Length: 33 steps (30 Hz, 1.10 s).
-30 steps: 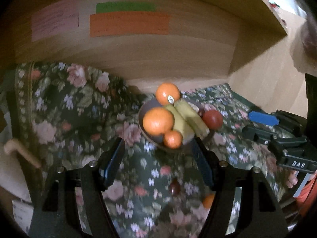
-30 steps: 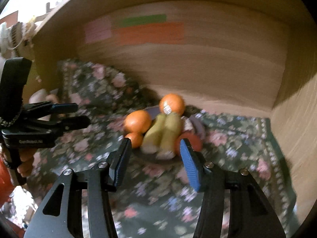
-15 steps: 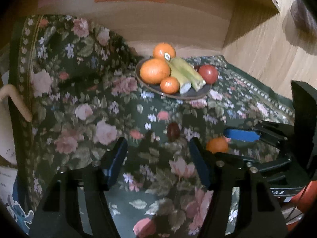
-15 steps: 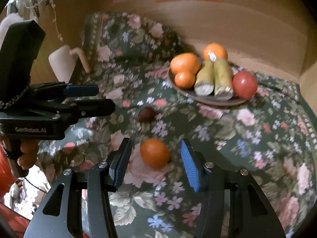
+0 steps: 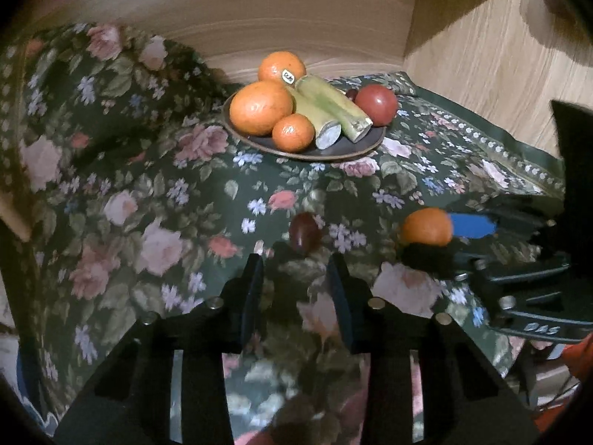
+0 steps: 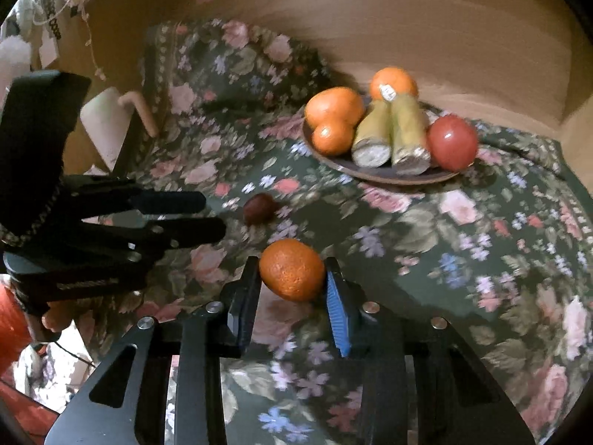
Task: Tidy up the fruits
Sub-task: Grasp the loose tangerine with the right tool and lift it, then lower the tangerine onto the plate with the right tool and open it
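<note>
- On the left of the floral cloth [image 5: 155, 200], the left gripper [image 5: 294, 263] has come down from pointing at the plate a second ago to sit low over the surface, its fingers apart and holding nothing.
- Just ahead of its fingertips lies a small dark red fruit [image 5: 304, 230], loose on the cloth; half a second ago it lay further out in front, so the gripper has closed in on it. The fingers have also drawn nearer together over that time, though a gap remains and the fruit is not yet between them.
- To the right, the loose orange [image 6: 291, 269] now sits between the fingers of the right gripper [image 6: 292, 278]. Half a second ago it lay clear ahead of a wider opening; now the fingers have narrowed onto its sides and appear to touch it, so I judge the grasp made or nearly made. I cannot tell whether it has left the cloth.
- At the back right, the plate [image 6: 385, 178] is unchanged: two large oranges, a small one, two green stalk-like pieces and a red fruit.
- For the task, both stray fruits are now being dealt with at once; carrying them to the plate looks like the step to come.
</note>
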{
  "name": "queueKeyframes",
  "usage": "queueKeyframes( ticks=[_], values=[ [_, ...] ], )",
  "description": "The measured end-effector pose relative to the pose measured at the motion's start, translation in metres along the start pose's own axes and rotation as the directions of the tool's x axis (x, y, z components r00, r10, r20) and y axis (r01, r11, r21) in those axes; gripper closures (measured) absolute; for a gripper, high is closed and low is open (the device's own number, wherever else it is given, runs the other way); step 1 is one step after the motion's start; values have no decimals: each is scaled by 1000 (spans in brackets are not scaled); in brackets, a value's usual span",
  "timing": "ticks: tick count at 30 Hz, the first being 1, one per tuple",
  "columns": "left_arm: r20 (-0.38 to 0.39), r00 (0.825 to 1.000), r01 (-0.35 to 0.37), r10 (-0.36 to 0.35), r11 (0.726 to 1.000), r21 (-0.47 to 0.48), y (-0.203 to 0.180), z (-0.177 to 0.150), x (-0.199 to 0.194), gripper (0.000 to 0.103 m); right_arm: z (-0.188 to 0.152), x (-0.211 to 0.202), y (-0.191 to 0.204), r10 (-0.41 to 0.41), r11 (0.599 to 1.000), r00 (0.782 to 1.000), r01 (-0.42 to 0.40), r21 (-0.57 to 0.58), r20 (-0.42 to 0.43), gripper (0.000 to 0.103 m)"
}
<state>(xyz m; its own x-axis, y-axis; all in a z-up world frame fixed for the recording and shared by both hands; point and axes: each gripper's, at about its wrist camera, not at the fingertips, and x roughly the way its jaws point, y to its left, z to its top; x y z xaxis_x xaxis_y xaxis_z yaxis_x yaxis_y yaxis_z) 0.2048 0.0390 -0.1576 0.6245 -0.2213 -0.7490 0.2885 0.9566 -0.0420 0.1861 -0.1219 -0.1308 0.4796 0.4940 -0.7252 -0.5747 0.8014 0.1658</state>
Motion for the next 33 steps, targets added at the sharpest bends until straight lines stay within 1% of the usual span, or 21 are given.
queueKeyframes(
  ticks=[4, 5, 6, 7, 9, 12, 19, 25, 29, 33],
  values=[
    [-30, 1000, -3, 4, 1000, 16, -5, 10, 17, 67, 5, -11, -13, -33, 999, 999, 33, 9, 25, 72],
    [-37, 999, -5, 6, 1000, 20, -6, 11, 21, 69, 6, -13, -16, -39, 999, 999, 38, 14, 30, 72],
    [-44, 999, -10, 11, 1000, 23, -7, 12, 24, 75, 6, -15, -20, -43, 999, 999, 42, 19, 33, 72],
    [-48, 999, -16, 17, 1000, 25, -8, 13, 27, 78, 7, -17, -23, -46, 999, 998, 45, 24, 37, 72],
    [-43, 999, -28, 29, 999, 25, -8, 15, 30, 84, 9, -18, -28, -53, 998, 998, 52, 30, 43, 72],
    [-35, 999, -26, 26, 999, 25, -9, 16, 29, 87, 12, -20, -34, -63, 997, 997, 61, 36, 49, 72],
    [-18, 1000, -19, 19, 1000, 9, -4, 26, 22, 88, 25, -18, -46, -69, 997, 996, 67, 31, 63, 72],
    [30, 999, -13, 13, 1000, -2, 2, 52, 14, 88, 43, -12, -52, -70, 997, 995, 69, 16, 70, 72],
    [55, 998, 18, -17, 1000, -17, 7, 75, 13, 88, 60, -7, -56, -75, 997, 994, 75, -2, 74, 72],
    [77, 996, 33, -32, 999, -11, 9, 96, 16, 88, 78, 1, -59, -73, 997, 994, 75, -23, 78, 72]
  ],
)
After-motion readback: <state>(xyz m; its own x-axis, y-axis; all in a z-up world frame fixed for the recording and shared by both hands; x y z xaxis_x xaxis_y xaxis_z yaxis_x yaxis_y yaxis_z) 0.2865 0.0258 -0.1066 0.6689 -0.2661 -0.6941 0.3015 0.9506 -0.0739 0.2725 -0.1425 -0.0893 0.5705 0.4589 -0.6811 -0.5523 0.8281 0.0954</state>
